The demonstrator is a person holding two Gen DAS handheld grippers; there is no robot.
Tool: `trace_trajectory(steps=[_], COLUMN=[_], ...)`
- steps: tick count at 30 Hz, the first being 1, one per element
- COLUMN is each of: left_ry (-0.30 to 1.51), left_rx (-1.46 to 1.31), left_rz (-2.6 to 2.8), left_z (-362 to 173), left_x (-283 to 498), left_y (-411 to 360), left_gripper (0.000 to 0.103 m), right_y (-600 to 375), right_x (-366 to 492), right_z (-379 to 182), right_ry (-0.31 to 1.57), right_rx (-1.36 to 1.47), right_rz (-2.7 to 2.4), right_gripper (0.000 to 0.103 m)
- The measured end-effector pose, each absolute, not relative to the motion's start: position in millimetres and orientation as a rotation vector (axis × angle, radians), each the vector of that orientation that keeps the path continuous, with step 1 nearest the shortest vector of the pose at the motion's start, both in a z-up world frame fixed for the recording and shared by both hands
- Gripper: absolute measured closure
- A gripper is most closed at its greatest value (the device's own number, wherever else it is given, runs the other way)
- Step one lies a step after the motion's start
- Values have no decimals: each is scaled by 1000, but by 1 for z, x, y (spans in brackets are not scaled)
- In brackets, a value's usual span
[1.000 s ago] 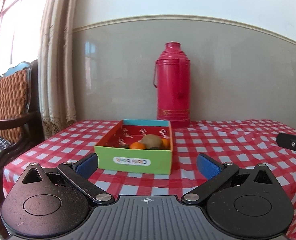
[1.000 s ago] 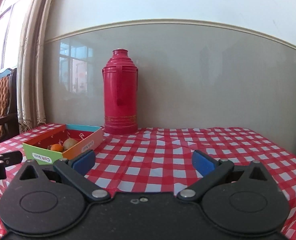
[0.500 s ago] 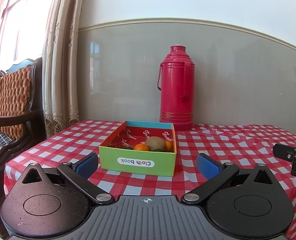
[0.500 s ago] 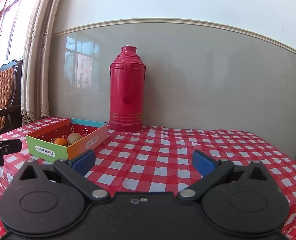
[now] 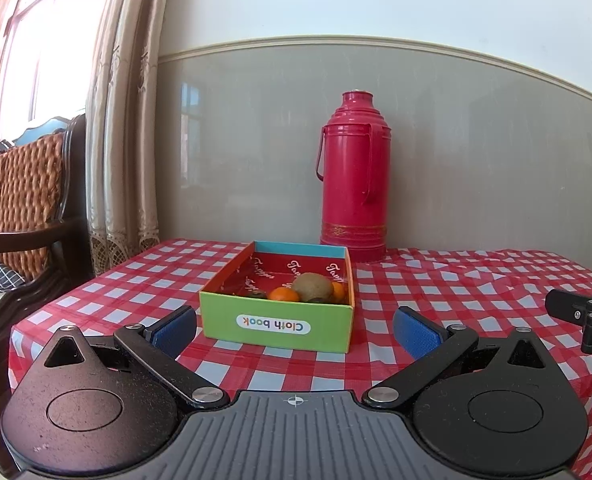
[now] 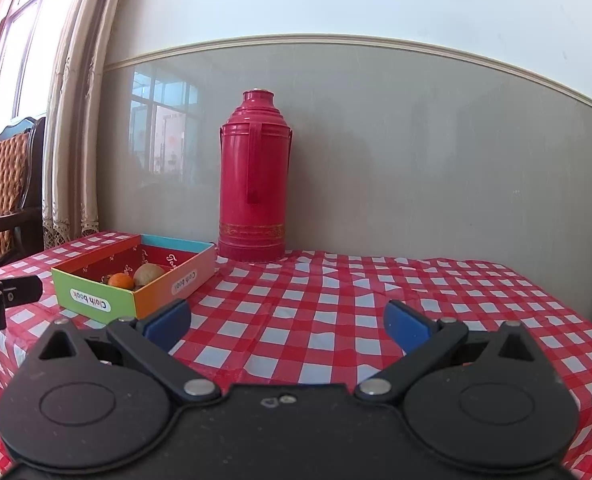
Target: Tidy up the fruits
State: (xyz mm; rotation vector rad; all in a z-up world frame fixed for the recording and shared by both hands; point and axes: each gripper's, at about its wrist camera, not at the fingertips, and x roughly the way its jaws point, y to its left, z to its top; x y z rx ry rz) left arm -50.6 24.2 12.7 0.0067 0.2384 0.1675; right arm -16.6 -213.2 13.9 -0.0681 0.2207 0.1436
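A green-fronted cardboard box (image 5: pixel 275 326) labelled "Cloth book" sits on the checked tablecloth, also in the right wrist view as the box (image 6: pixel 95 298) at the left. Inside it lie a brown kiwi (image 5: pixel 313 287), an orange tangerine (image 5: pixel 283 294) and a second orange fruit (image 5: pixel 338 291) behind the kiwi. My left gripper (image 5: pixel 293 330) is open just in front of the box, with nothing between its blue pads. My right gripper (image 6: pixel 285 322) is open over bare tablecloth, to the right of the box, holding nothing.
A tall red thermos (image 5: pixel 354 176) stands behind the box against the grey wall. The table (image 6: pixel 376 292) with its red-and-white cloth stretches right. A wooden chair with a woven back (image 5: pixel 19 200) and curtains (image 5: pixel 123 120) are at the left.
Both grippers have pulled back and lifted a little, so the box and thermos look smaller and sit lower. Both stay open. The fruits have not moved.
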Motion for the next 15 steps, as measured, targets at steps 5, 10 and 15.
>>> trace_trajectory(steps=[5,10,15], left_ry=[238,238,238], left_rx=[7,7,7], left_rz=[168,167,167], left_z=[13,12,12], left_x=[-51,-52,-52], left_y=[24,25,25], left_gripper=[0,0,0], right_y=[-214,-213,-212], right_x=[-16,-16,-16], right_z=[14,14,14], right_ry=[221,221,222], right_rx=[-66,-66,-67], right_rz=[149,148,147], right_gripper=[6,6,6])
